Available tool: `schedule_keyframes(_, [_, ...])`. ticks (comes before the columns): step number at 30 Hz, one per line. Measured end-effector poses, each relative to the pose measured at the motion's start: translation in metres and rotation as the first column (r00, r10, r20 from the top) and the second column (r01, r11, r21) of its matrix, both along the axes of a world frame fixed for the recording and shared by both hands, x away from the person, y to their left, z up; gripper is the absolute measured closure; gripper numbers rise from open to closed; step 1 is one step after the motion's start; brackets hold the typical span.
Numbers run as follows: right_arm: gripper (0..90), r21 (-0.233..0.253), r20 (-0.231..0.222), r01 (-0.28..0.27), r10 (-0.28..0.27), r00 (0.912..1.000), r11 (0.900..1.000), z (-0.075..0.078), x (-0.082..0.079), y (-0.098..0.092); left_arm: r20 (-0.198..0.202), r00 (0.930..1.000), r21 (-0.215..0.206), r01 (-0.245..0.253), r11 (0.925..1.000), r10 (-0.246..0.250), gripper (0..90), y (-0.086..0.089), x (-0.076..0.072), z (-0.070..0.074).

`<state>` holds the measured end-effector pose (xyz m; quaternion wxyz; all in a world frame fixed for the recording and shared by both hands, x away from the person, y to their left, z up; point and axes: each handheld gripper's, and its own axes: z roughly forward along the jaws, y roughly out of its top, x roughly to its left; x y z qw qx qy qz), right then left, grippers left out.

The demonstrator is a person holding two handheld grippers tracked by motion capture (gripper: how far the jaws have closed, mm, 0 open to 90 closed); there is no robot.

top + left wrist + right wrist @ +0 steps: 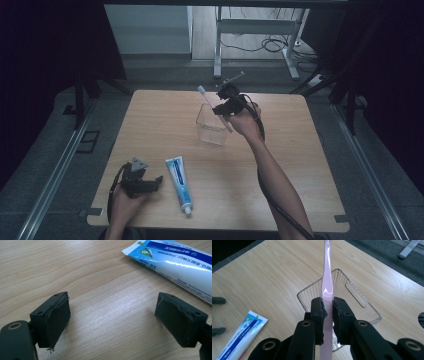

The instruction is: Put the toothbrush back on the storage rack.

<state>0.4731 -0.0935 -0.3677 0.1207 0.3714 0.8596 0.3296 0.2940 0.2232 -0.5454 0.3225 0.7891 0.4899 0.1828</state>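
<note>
The right gripper (327, 315) was clamped on the pink toothbrush (327, 285) partway along its handle, holding it over the clear cup (354, 300), whose mouth lay just beyond the fingers; probably the brush was meant to go into the cup. The left gripper (112, 320) rested low with its fingers (58, 315) spread wide and empty, the toothpaste (175, 262) just past the right-hand finger, perhaps next to be picked up. The table (150, 130) was pale wood; beyond it were grey floor, cables and a desk frame (255, 30).

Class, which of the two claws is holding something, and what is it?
The right claw, shut on the pink toothbrush above the clear container; the left claw is open.
</note>
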Motion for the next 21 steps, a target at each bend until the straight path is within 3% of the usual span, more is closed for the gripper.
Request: schedule_keyframes(21, [78.7, 0.047, -0.001, 0.031, -0.031, 0.9995, 0.998, -0.004, 0.027, 0.019, 0.000, 1.0000, 0.000, 0.003, 1.0000, -0.003, 12.9, 0.000, 0.001, 0.000])
